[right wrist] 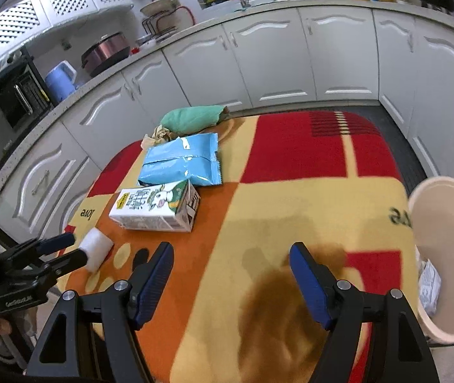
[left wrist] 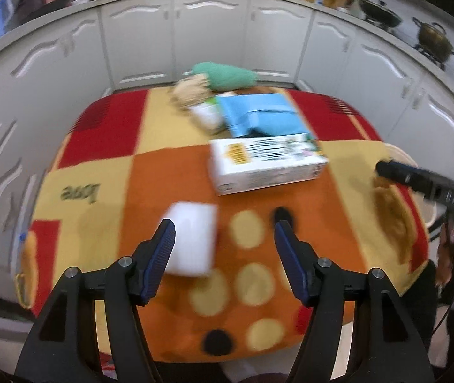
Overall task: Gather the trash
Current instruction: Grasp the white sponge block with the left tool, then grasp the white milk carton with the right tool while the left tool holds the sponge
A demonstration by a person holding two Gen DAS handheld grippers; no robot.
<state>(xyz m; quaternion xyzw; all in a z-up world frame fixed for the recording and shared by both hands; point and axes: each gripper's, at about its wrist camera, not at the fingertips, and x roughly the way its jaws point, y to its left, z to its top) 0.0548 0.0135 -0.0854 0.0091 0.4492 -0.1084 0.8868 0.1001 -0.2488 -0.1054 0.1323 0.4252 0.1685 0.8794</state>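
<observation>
Trash lies scattered on a surface covered with a red, orange and yellow patterned cloth. Left tongs stand open with nothing pressed between the pads; a white foam block sits on the cloth just beside the left finger, and the right wrist view shows that block close to the tips of those tongs, though whether they touch it I cannot tell. Right tongs are open too and empty, hanging over a brown patch of the cloth at the near edge. Beyond the foam block lies a white milk carton on its side, and just behind it, touching or overlapping it, a blue snack bag. Farther off are crumpled brown paper and a green bundle at the far edge. To the right of the surface stands a cream bin with some white scraps inside. White cabinets run along behind.
</observation>
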